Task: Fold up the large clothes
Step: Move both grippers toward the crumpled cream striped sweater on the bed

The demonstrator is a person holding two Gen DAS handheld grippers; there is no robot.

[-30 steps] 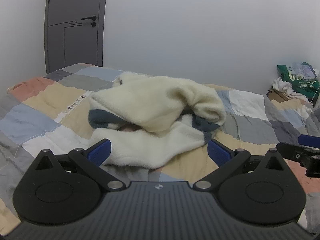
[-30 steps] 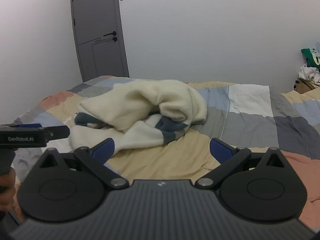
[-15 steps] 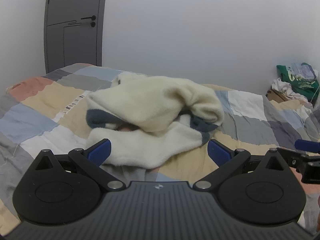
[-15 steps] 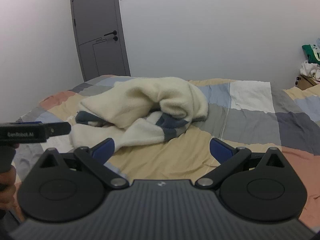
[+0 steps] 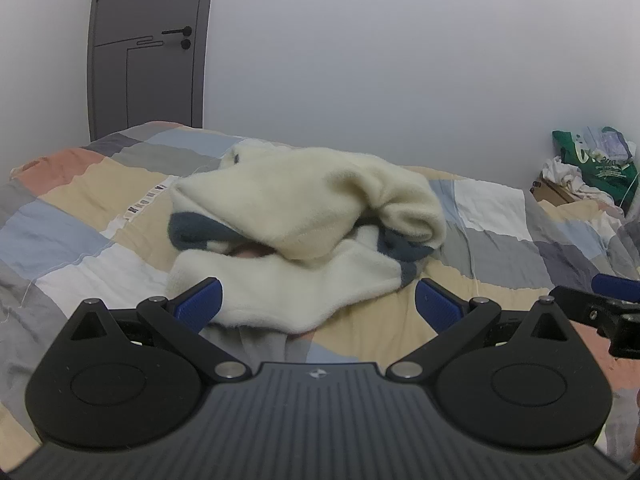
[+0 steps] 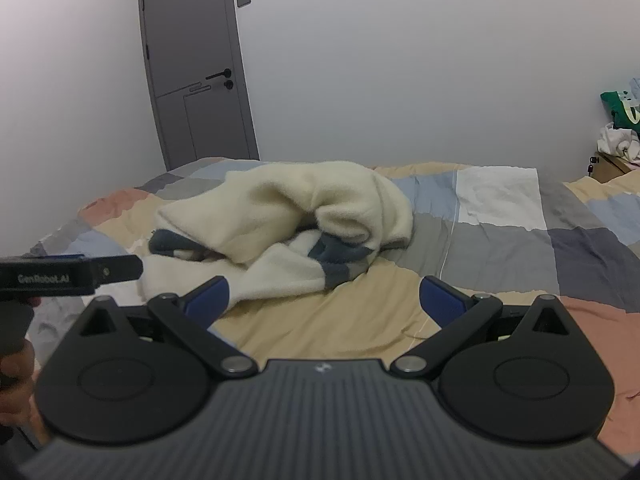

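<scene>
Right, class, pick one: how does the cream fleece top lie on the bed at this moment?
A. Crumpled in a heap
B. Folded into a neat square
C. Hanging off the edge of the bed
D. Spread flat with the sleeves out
A: the fleece top sits bunched in a rumpled heap on the patchwork bed, with both open claws short of it.

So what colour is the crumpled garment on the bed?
Cream fleece garment with dark blue-grey patches; clearest in the left wrist view.

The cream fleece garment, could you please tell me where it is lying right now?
The cream fleece garment lies crumpled mid-bed on the patchwork duvet, ahead of both open claws: centred in the left wrist view, left of centre in the right wrist view.
</scene>
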